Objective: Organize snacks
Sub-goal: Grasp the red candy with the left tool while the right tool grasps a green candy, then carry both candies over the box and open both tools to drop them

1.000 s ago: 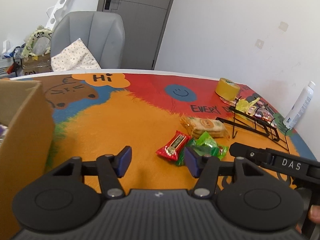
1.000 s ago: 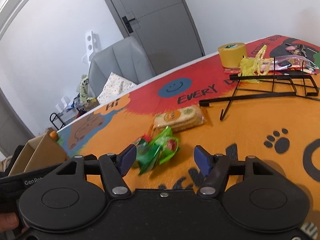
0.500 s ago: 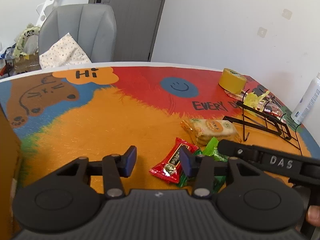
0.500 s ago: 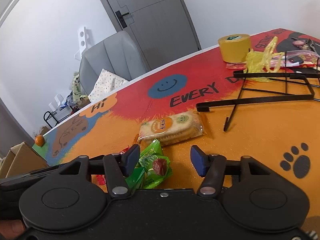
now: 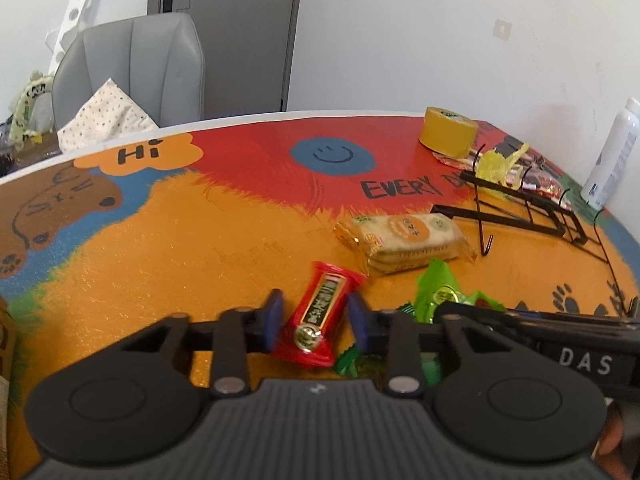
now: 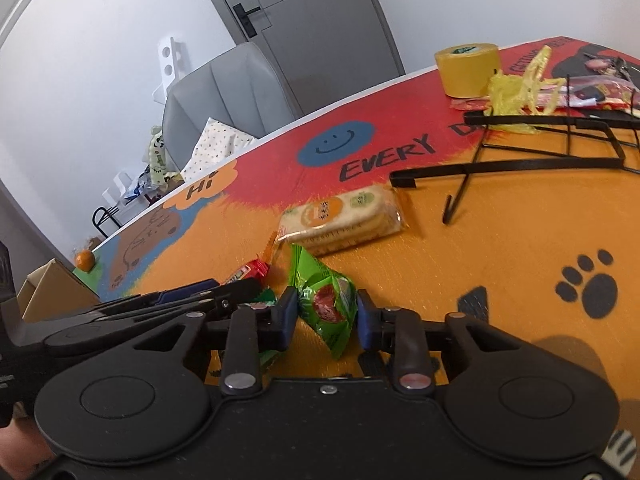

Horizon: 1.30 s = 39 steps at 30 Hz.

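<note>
Left wrist view: left gripper [image 5: 315,317], jaws just closing, is pinching the red snack packet [image 5: 320,314] on the table [image 5: 160,248]; wide bare orange room is lying left.

Right wrist view: right gripper [image 6: 327,314], jaws just closing, is squeezing the green snack packet [image 6: 330,304]; the cracker pack [image 6: 340,220] is lying just beyond, the wire rack [image 6: 540,152] farther right.

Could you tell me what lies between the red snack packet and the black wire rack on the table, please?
In the left wrist view, the clear-wrapped cracker pack lies between the red snack packet and the black wire rack, on the table.
</note>
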Tool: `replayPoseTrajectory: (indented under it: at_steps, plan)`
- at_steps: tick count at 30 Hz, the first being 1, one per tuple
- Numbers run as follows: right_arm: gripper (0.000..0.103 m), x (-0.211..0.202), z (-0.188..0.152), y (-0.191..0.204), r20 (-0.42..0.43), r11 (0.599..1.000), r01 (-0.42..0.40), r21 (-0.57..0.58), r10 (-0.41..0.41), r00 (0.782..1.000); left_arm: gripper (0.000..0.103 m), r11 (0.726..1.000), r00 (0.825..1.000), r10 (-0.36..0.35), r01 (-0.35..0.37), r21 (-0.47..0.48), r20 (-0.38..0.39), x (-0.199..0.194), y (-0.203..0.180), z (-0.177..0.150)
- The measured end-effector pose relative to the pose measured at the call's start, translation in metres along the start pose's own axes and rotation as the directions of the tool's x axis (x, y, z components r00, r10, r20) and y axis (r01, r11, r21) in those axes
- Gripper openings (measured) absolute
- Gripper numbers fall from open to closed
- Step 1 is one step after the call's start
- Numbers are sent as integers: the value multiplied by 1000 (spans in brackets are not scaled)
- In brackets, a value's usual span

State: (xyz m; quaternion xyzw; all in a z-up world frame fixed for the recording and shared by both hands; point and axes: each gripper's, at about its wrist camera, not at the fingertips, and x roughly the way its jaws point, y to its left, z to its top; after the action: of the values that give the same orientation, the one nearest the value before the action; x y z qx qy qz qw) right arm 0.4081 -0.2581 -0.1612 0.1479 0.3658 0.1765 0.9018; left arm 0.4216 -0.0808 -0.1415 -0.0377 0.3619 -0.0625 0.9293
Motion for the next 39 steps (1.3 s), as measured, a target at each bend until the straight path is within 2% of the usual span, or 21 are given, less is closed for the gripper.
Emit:
replayPoseTrajectory:
  at_steps: [6,16,39]
  plan:
    - [27,-13,-9,-3,30,1000,13,27,-14,999,18,999,1000,1,-2,33,11,-12,-2,-10]
    - [26,-41,-15,8,79,999,23,37,-26,997,18,998,1000,19,-18,-54,24,-67,10,-20]
    - [26,-91,-14,83,155,995,-80,-63,89,984,18,993,987,56,-40,-109,151,-181,38,-18]
